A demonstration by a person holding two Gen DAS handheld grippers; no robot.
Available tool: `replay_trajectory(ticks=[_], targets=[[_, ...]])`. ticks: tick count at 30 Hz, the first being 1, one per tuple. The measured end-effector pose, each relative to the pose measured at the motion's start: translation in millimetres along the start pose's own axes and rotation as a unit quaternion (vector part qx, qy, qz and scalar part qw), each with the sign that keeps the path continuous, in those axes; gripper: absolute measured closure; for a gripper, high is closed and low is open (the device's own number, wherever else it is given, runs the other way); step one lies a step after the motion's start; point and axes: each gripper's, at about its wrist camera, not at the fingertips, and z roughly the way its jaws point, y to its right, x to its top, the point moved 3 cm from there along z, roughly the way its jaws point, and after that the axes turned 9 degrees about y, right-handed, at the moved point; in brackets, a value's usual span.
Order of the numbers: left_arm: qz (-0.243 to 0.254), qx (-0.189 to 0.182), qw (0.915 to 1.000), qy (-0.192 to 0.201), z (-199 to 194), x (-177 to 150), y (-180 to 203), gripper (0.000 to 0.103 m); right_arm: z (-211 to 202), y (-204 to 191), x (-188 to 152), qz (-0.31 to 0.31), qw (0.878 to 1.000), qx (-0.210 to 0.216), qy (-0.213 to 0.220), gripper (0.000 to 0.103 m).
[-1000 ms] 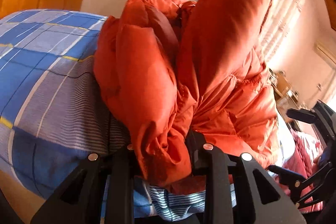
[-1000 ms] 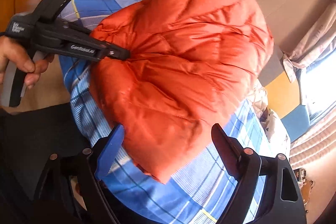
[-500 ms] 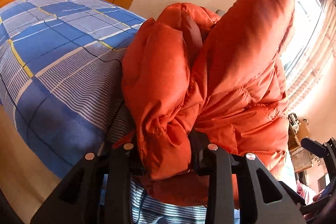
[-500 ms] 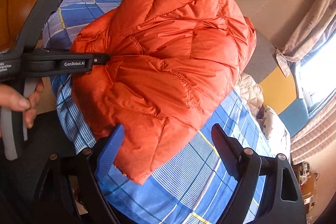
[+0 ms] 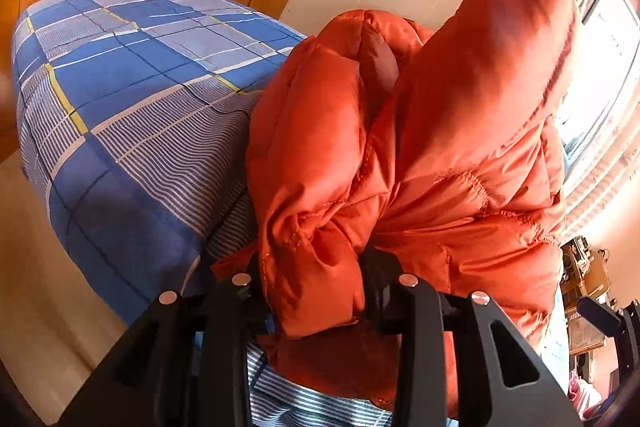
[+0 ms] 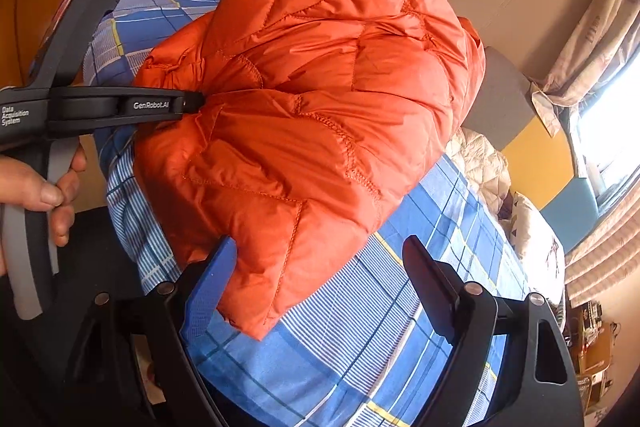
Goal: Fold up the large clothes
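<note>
L gripper (image 5: 316,283) jaws easing wider, orange jacket (image 6: 312,115) edge prob. still pinched; release starting. R gripper (image 6: 316,283) gaping, empty.

Counts on the bed

One orange puffer jacket (image 6: 312,99), one blue checked bedspread (image 6: 420,287), two grippers (image 6: 316,291) (image 5: 312,291) and one hand (image 6: 44,187) were counted.

Jacket (image 6: 312,99): quilted orange cloth, slight sheen; bedsheet (image 5: 132,99): matt woven checked cloth; gripper bodies: matt black plastic, metal rivets.
</note>
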Motion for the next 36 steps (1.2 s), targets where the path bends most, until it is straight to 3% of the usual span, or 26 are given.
replay_trajectory(ticks=[7,20,36], targets=[[0.053,-0.015,0.9984,-0.016,1.9,8.7,5.5,0.07,2.6,0.7,1.2,0.007,1.0,0.001,-0.002,0.019],[0.035,-0.03,0.9987,-0.021,15.8,14.9,-6.7,0.071,3.4,-0.3,4.4,-0.007,1.0,0.004,-0.007,0.019],[0.054,-0.039,0.9975,-0.022,20.4,16.2,-9.1,0.071,-2.9,20.7,7.2,-0.047,0.999,0.003,0.008,0.019]])
